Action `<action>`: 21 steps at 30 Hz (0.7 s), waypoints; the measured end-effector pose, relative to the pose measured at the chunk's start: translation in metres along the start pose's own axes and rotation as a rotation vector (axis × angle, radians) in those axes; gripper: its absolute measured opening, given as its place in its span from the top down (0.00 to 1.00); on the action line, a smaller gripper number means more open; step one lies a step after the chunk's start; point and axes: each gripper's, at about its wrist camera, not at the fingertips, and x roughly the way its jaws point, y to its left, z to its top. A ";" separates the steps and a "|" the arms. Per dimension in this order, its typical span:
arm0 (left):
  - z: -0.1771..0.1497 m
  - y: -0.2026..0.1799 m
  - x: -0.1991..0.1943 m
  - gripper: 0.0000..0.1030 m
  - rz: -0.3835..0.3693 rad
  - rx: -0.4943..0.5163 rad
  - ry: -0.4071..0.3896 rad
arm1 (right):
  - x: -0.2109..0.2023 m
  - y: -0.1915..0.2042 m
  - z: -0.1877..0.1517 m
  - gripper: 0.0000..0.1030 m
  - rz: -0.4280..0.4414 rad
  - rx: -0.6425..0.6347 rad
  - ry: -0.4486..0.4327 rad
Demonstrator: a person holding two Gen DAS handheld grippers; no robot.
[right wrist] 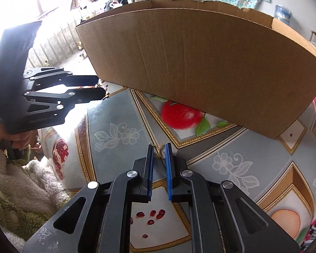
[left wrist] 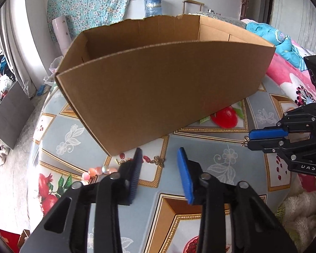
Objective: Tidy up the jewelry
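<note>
An open cardboard box stands on the patterned tablecloth; it also shows in the right wrist view. A beaded bracelet with pink and pearl beads and a small gold flower charm lie on the cloth by the box's near corner. My left gripper is open, with its fingertips around the charm end of the jewelry. My right gripper is shut on a small gold earring held between its blue pads above the cloth; it also shows in the left wrist view.
The round table's cloth has fruit and flower prints. A pink floral bed cover lies to the right, and a fluffy white sleeve is at the left. A grey box stands on the floor at left.
</note>
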 end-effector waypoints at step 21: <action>0.002 0.005 0.013 0.88 -0.011 0.007 0.064 | -0.015 -0.029 -0.003 0.92 0.025 0.027 -0.020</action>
